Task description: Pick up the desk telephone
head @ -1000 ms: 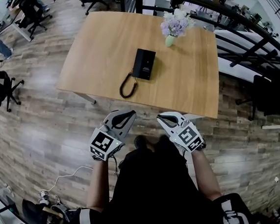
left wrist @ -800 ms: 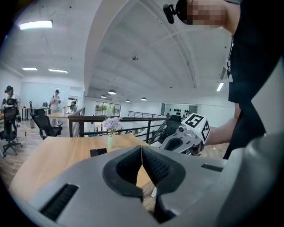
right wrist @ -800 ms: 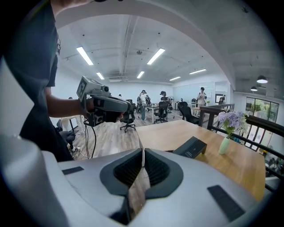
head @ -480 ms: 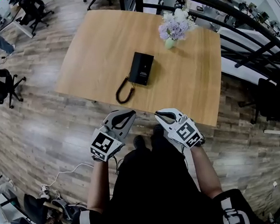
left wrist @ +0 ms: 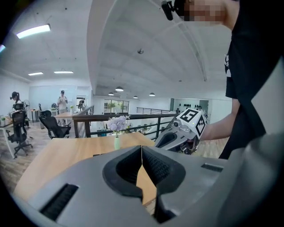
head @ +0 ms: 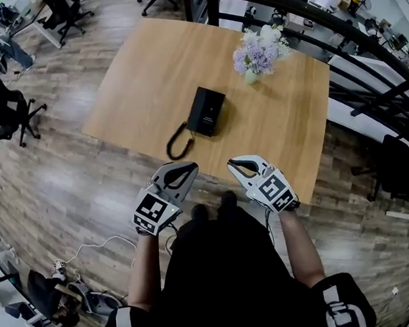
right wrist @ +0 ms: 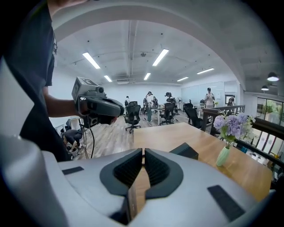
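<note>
My left gripper (head: 189, 168) and right gripper (head: 233, 166) both have their jaws pressed together, with nothing between them. The desk telephone (head: 207, 111) lies flat on the bench (head: 138, 72) at my 12 o'clock, well apart from both. Its coiled cord (head: 177, 142) trails off toward its 7 o'clock, and a vase of flowers (head: 256, 53) stands at its 1 o'clock.

I judge the approach is not finished. I should spread the jaws before reaching, come in over the near edge and take the body across its long sides, keeping clear of the cord and vase.

From the left gripper view my own jaws hide nearly all of the telephone, and the right gripper view shows only a corner. I cannot tell whether the handset sits loose.
</note>
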Tool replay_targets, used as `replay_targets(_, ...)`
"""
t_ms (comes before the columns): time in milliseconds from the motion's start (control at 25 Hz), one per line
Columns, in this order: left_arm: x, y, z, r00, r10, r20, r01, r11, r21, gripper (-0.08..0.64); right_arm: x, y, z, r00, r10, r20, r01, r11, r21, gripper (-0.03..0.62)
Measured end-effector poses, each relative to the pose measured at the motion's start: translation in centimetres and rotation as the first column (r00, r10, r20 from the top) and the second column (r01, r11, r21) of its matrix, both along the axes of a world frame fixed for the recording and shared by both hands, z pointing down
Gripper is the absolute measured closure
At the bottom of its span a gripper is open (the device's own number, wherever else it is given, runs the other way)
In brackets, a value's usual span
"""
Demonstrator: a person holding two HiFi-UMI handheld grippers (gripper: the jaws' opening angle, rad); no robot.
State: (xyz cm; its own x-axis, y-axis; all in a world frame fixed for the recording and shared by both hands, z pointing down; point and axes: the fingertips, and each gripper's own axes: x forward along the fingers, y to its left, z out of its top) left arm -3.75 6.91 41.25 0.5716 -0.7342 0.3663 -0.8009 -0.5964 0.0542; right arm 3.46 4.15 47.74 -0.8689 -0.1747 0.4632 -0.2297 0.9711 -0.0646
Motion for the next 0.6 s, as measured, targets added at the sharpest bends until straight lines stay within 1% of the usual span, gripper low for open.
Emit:
replay_targets(160,0.8,-0.8,0.9,0.999,-0.053,-0.006,0.053,0.999,-0.004,0.537,1.4,-0.6,0.6,0.999,-0.044,-0.023,0.044,0.999,0.003,0.56)
replay_targets(400,1.9,-1.4,1.6,0.996,-0.092,-0.008,0.092,0.996,0.003,0.537,3.8,-1.6,1.7,0.996,-0.07,-0.053,0.07,0.998,-0.006,0.56)
replay_targets(600,1.1,-1.7,1.6,0.993,-0.115,-0.014,0.115,0.993,0.001,0.537,3.8,-2.2,1.8,0.995,-0.078,-0.067,0.078,0.997,-0.003,0.56)
